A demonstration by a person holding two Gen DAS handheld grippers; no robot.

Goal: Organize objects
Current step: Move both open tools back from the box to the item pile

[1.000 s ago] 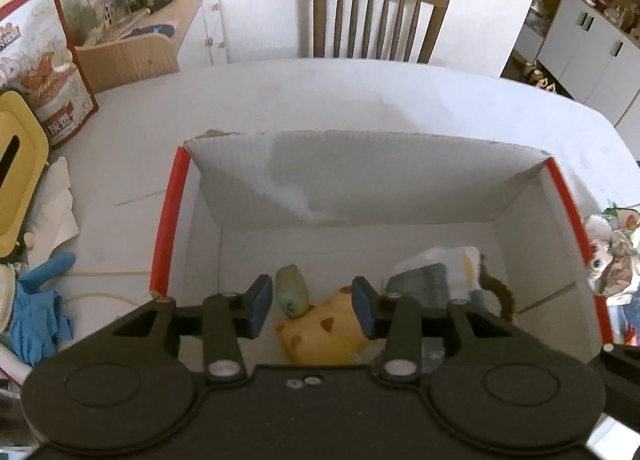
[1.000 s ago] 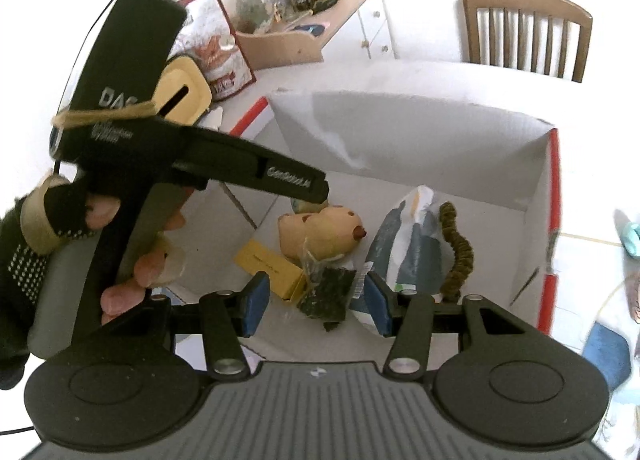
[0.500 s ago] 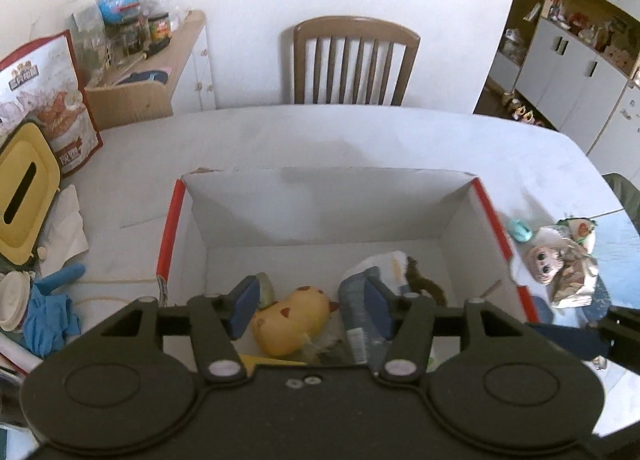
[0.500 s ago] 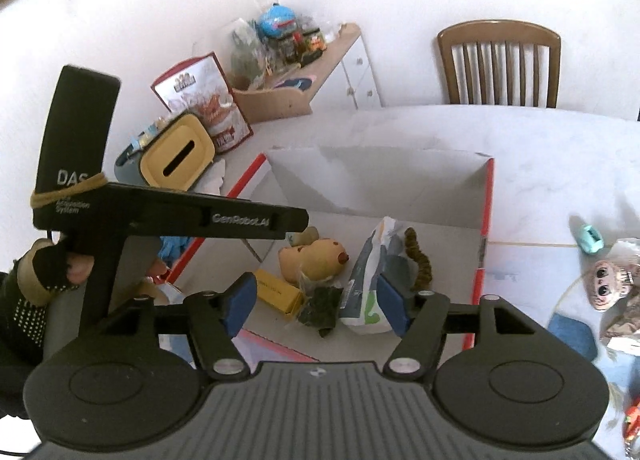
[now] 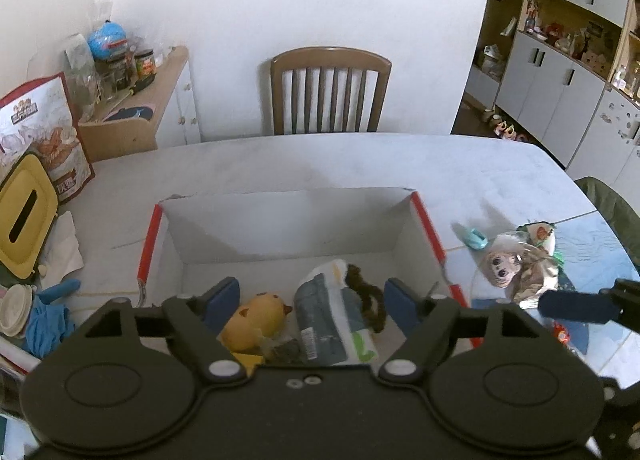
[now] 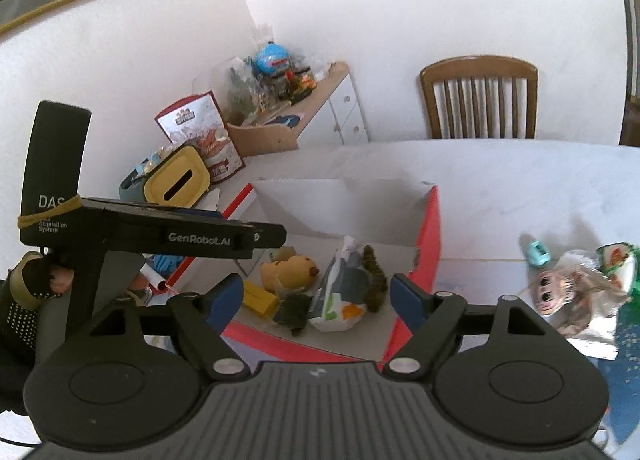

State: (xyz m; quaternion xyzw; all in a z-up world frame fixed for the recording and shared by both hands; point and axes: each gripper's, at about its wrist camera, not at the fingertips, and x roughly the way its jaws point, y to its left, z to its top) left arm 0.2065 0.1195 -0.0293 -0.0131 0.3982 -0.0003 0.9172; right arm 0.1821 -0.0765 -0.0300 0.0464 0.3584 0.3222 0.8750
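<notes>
Black grippers [image 5: 312, 300], blue-padded jaws

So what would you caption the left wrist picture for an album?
Open left gripper hovering over a red-edged cardboard box holding a yellow plush toy and a grey-white pouch.

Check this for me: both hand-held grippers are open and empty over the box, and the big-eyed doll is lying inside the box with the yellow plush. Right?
Not quite. The big-eyed doll lies on the table outside the box, to its right, as the right wrist view shows. The rest stands: the left hand-held gripper and right hand-held gripper are open and empty, and the yellow plush is inside.
</notes>
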